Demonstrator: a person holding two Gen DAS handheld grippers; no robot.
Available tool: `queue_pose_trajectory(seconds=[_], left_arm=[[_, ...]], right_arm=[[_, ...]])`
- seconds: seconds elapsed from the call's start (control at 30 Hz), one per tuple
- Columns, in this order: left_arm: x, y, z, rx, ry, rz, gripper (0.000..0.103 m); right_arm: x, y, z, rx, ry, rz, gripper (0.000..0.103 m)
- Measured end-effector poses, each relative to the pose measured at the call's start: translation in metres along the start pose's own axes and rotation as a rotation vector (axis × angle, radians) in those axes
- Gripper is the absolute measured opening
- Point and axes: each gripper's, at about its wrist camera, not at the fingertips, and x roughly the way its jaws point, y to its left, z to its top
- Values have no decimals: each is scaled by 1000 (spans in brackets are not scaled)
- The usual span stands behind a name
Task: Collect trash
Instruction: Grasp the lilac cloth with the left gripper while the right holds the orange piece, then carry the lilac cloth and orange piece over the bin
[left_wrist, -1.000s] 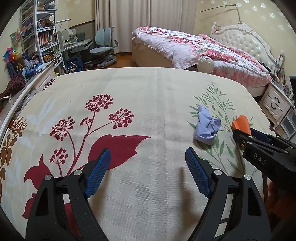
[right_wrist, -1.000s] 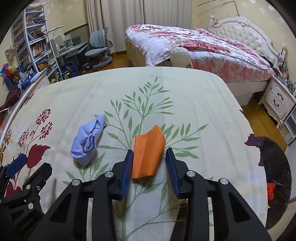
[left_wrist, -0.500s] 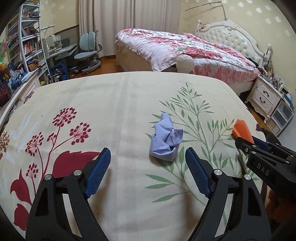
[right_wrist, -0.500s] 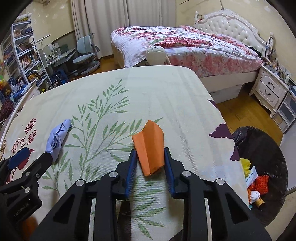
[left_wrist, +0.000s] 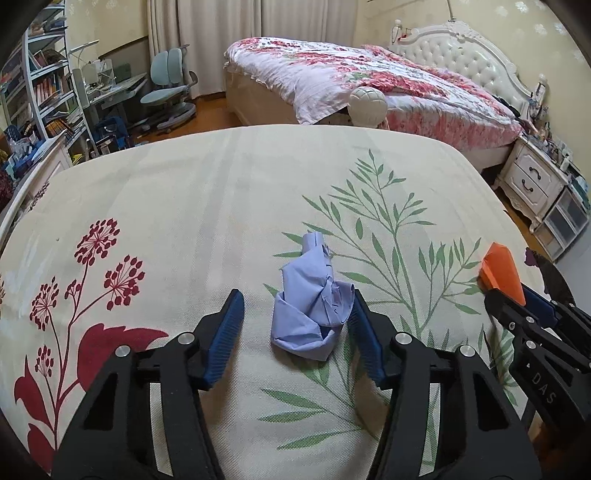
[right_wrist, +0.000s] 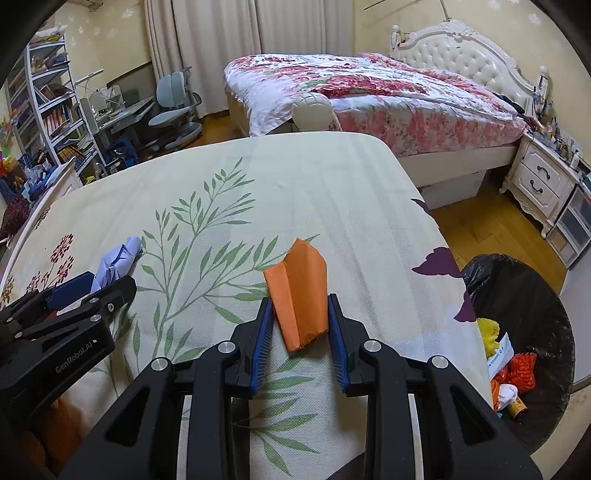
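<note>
A crumpled light-blue paper lies on the floral tablecloth, between the fingers of my left gripper, which is open around it; the right finger touches the paper. It also shows in the right wrist view. My right gripper is shut on a folded orange paper and holds it above the cloth near the table's right edge. The orange paper also shows at the right of the left wrist view. A black-lined trash bin with several scraps in it stands on the floor to the right.
The table's right edge drops to a wooden floor. A bed with a flowered quilt stands behind, with a white ball at its foot. A nightstand stands at the right; shelves and a desk chair at the left.
My left gripper has moved right and forward until the blue paper lies between its fingers, which have narrowed. My right gripper, shut on the orange paper, has carried it right towards the bin.
</note>
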Motion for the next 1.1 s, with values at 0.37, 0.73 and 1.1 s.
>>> queue_pose_trajectory(seconds=[0.37, 0.73, 1.1], left_arm=[[-8, -6, -5, 39, -27, -6, 35], [-30, -15, -22, 39, -50, -23, 35], [-50, -36, -42, 55, -73, -50, 35]], right_arm=[[-5, -3, -3, 13, -5, 0, 29], [-29, -9, -14, 18, -33, 4, 29], [-56, -30, -34, 42, -59, -14, 29]])
